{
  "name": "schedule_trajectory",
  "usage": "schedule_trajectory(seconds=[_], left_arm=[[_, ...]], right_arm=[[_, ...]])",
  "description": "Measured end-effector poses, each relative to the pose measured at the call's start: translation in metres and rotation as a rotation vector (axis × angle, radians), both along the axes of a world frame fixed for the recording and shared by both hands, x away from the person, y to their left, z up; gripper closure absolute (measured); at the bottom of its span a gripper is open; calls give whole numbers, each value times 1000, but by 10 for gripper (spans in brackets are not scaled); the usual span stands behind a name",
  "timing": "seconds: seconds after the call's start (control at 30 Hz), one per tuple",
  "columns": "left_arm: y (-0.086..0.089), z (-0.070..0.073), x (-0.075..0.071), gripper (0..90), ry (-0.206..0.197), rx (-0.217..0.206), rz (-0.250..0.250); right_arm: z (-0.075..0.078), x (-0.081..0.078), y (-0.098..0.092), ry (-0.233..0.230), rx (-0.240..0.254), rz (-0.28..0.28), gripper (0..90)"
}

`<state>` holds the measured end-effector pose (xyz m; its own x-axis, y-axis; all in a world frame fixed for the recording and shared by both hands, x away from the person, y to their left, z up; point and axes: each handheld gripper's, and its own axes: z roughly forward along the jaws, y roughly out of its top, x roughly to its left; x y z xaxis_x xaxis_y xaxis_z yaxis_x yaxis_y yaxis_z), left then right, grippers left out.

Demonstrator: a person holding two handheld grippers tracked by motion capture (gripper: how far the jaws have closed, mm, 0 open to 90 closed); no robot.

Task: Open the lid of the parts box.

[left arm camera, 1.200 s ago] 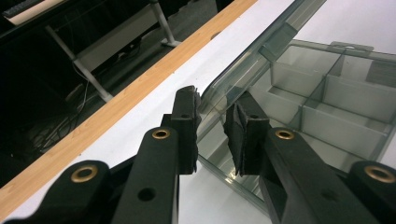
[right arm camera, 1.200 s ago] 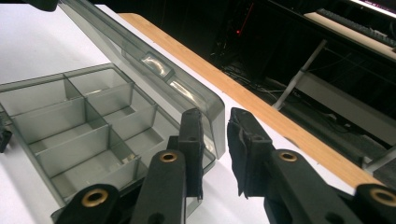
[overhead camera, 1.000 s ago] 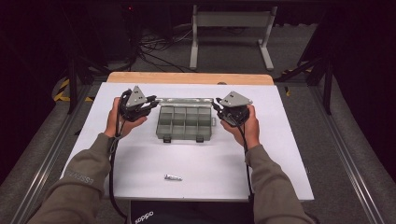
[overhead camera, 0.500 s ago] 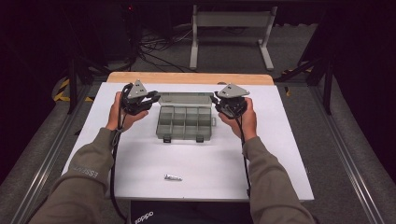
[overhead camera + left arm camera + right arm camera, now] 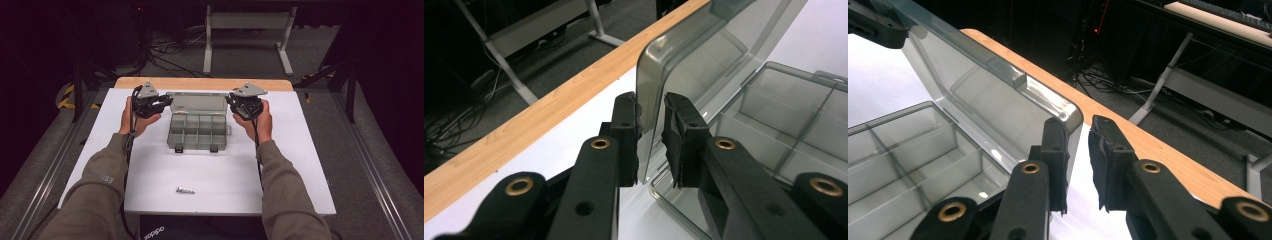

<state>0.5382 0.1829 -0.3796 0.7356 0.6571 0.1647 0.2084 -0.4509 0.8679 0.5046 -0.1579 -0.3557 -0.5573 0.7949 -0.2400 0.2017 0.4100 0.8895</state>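
A grey see-through compartment box (image 5: 197, 132) stands open mid-table, its compartments empty. Its lid (image 5: 197, 102) stands tilted up at the back. My left gripper (image 5: 167, 102) is shut on the lid's left corner; in the left gripper view the lid's rim (image 5: 651, 75) runs between the two pads (image 5: 629, 135). At the lid's right corner is my right gripper (image 5: 230, 100). Its jaws have just been closing, and in the right gripper view they (image 5: 1079, 155) pinch the rounded corner of the lid (image 5: 983, 95).
A small metal screw (image 5: 185, 190) lies on the white tabletop (image 5: 300, 150) near the front edge. A wooden strip (image 5: 200, 83) borders the table's far side. Beyond it are a metal stand (image 5: 247, 40) and cables on the floor.
Both hands have moved toward the far edge of the table, and the lid has swung from lying low behind the box to standing tilted up.
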Motion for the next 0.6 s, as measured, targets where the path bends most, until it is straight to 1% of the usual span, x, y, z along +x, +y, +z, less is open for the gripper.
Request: schedule_trajectory(seconds=[0.07,0.13,0.2,0.27,0.3,0.37,0.4,0.43,0.53,0.6], left_arm=[[0,-3,3,762,13,-13,2],[-1,-8,6,762,27,-16,13],[-2,-14,10,761,45,-37,26],[-2,-18,13,762,45,-48,37],[-2,-20,14,765,51,-63,46],[-1,-22,16,773,51,-64,50],[-1,-23,17,782,50,-73,55],[0,-25,18,787,57,-77,57],[-1,-31,21,805,68,-78,70],[-1,-35,22,816,81,-86,74]], right_arm=[[-2,2,0,3,3,-5,781],[-7,7,2,9,13,-17,795],[-12,10,3,11,13,-28,799],[-16,14,5,8,12,-42,798],[-18,15,6,1,10,-49,803],[-20,16,7,-1,7,-55,810],[-22,18,8,-2,9,-60,811],[-24,19,8,-7,20,-67,813],[-29,22,6,-3,64,-80,818],[-32,24,6,-2,82,-90,818]])
